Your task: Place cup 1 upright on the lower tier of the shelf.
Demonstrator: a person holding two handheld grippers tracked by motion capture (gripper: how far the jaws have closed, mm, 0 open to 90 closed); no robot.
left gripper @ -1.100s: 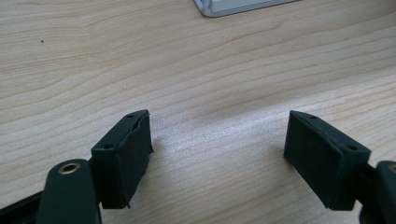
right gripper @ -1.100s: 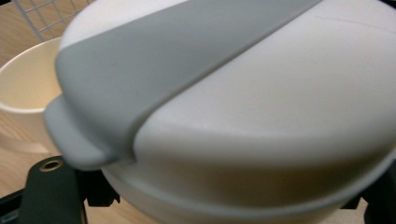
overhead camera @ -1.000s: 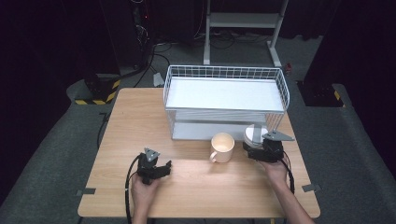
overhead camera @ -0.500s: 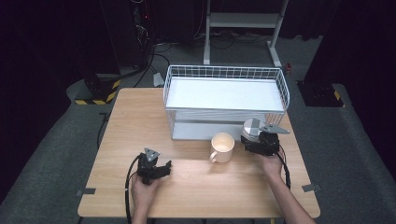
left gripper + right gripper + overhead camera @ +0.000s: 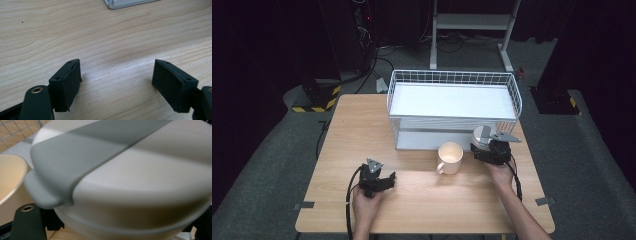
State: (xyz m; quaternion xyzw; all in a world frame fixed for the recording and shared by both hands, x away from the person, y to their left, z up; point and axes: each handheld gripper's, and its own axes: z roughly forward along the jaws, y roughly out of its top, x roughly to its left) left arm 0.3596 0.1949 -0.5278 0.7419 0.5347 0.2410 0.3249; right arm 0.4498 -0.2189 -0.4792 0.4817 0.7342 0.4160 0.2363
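My right gripper (image 5: 485, 145) is shut on a round white container with a grey lid strap (image 5: 482, 134), held just off the front right corner of the white wire basket (image 5: 452, 73). The container (image 5: 130, 182) bulks large between the jaws in the right gripper view. A cream mug (image 5: 450, 157) stands on the table just left of it, its rim (image 5: 10, 177) close by the container. My left gripper (image 5: 379, 182) rests open low over the bare wood at the front left, with nothing between its pads (image 5: 66, 85).
The wooden table (image 5: 362, 130) has free room across its left half and front. The basket takes up the back right, and its white base (image 5: 125, 3) lies ahead of my left gripper. Dark floor, cables and a metal stand surround the table.
My right gripper has carried the container away from the person, toward the basket's front, mostly in the first half second. The left gripper and the mug have stayed put.
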